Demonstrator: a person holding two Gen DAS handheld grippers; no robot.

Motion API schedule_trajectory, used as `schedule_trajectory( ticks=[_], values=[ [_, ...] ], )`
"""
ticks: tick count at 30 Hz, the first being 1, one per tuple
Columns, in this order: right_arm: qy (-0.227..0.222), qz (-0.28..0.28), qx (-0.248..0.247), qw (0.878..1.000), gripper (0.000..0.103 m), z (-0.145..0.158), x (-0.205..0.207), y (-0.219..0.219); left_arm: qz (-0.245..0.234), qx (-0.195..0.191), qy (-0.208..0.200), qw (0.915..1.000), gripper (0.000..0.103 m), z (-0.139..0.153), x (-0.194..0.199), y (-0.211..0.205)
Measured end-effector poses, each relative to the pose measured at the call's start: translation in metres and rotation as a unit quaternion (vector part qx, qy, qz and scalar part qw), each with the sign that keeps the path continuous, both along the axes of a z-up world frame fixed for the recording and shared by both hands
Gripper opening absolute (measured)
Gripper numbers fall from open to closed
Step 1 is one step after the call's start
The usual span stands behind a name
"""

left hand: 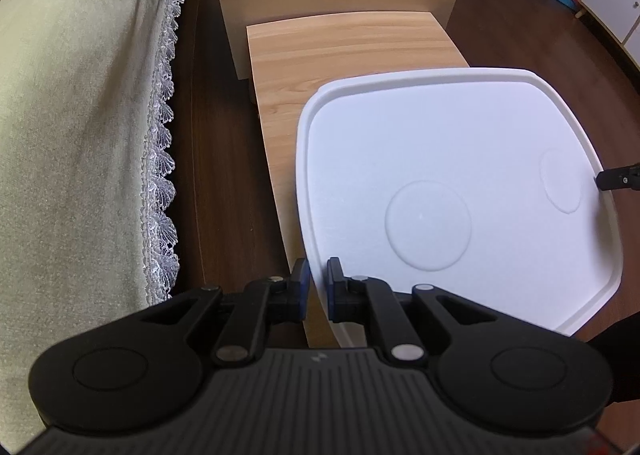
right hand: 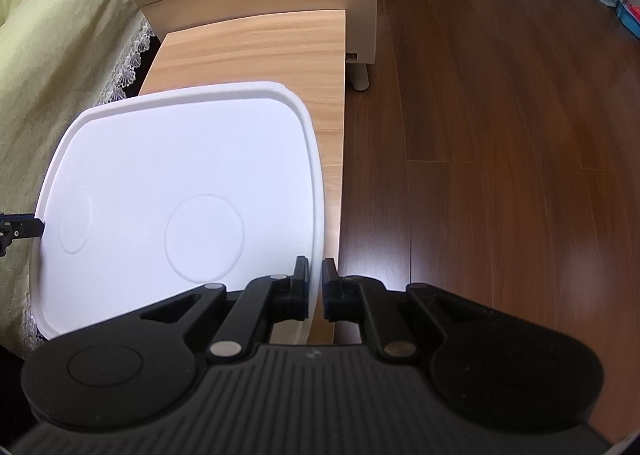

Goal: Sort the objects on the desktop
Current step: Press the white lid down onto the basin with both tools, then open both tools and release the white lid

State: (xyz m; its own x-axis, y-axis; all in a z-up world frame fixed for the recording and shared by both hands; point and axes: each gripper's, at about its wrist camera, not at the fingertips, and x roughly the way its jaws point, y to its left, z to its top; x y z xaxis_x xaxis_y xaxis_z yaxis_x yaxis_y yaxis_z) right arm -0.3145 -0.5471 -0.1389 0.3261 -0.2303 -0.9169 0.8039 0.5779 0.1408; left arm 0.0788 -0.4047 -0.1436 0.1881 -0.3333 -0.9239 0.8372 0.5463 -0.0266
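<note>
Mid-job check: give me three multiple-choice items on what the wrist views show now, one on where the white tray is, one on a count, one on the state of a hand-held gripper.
1. The white tray is over:
A. the wooden table
B. the bed cover
C. the bare floor only

2. Round raised rings on the tray's face:
A. none
B. two
C. five

3. The left hand-held gripper is:
A. wide open, clear of the tray
B. shut on a cup
C. shut on the tray's rim

Answers:
1 A, the table's wood shows beyond and beside the tray in both views.
2 B, one ring near the middle, one near the far side.
3 C, its pads pinch the tray's edge; the right hand-held gripper does likewise on the opposite edge.
</note>
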Motion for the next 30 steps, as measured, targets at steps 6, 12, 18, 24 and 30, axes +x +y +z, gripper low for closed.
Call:
schedule_trajectory(
  ticks=[6,12,18,24,30],
  values=[
    [0.000,-0.003,-0.004,1.000,0.007,-0.001,-0.001,0.002,-0.001,-0.002,0.001,1.0000,0.008,0.001,0.005,-0.002],
    [-0.006,-0.010,0.001,1.000,0.008,-0.001,-0.002,0.000,-0.001,-0.002,-0.003,1.0000,0.008,0.002,0.003,-0.002],
    [-0.023,-0.030,-0.001,0.999,0.030,0.004,-0.007,0.002,0.012,-0.008,-0.001,0.9999,0.059,0.008,0.002,0.007],
    [-0.019,-0.036,0.000,0.999,0.033,0.007,-0.013,0.013,0.000,-0.006,0.005,1.0000,0.059,0.012,-0.008,0.019],
    [0.008,-0.030,0.030,0.999,0.034,-0.003,-0.020,0.037,-0.043,0.032,-0.002,0.9985,0.059,0.004,-0.030,0.022]
  ],
)
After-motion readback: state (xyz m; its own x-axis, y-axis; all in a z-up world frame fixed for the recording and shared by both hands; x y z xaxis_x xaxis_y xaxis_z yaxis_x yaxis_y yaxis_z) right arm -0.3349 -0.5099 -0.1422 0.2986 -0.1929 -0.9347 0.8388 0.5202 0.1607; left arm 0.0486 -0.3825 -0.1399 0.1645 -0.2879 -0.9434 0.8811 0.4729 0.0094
